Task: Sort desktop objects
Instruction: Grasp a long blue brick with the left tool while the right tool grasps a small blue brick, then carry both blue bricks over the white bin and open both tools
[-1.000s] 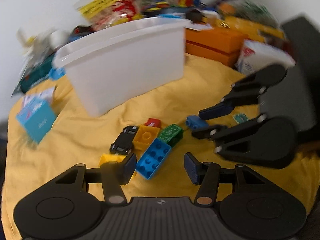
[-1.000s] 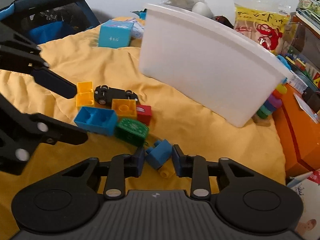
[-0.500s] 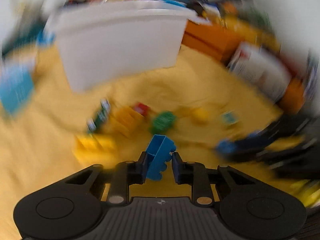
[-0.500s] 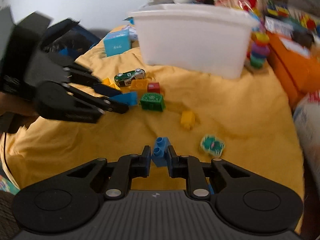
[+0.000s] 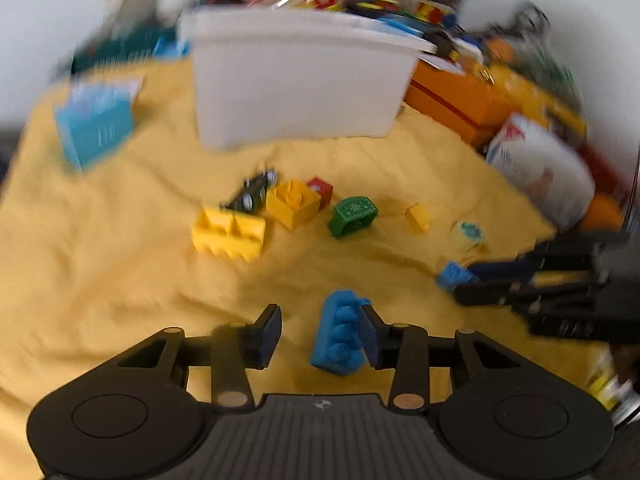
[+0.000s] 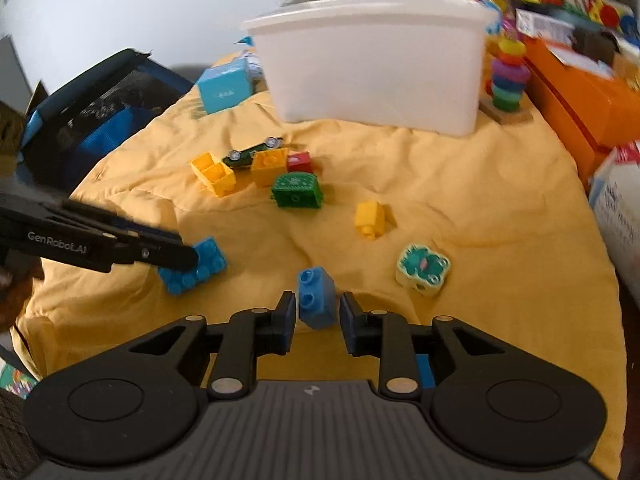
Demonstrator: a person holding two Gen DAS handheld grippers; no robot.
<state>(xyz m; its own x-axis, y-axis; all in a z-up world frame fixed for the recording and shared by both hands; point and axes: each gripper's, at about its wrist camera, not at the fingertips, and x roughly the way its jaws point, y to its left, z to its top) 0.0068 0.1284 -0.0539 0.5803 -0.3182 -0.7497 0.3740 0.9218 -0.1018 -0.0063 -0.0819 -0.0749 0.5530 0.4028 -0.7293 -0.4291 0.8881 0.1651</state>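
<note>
My left gripper [image 5: 320, 330] is open. A large blue brick [image 5: 339, 338] rests on the yellow cloth against its right finger; it also shows in the right wrist view [image 6: 196, 266]. My right gripper [image 6: 318, 322] is open around a small blue brick [image 6: 316, 296] that sits on the cloth between its fingers. Farther out lie yellow bricks [image 6: 214, 174], a dark toy car [image 6: 252, 152], an orange-yellow brick [image 6: 269, 165], a red brick [image 6: 299, 162], a green block [image 6: 297, 191], a small yellow brick [image 6: 370, 218] and a teal-patterned piece [image 6: 422, 268].
A white plastic bin [image 6: 372, 60] stands at the back of the cloth. A light-blue box [image 6: 226, 86] is to its left, a stacking-ring toy [image 6: 508, 76] and an orange box [image 6: 584, 96] to its right. A black bag [image 6: 104, 108] is at the left.
Both grippers pulled back toward the near edge with their blue bricks, then opened. The large and small blue bricks now rest on the cloth, released.
</note>
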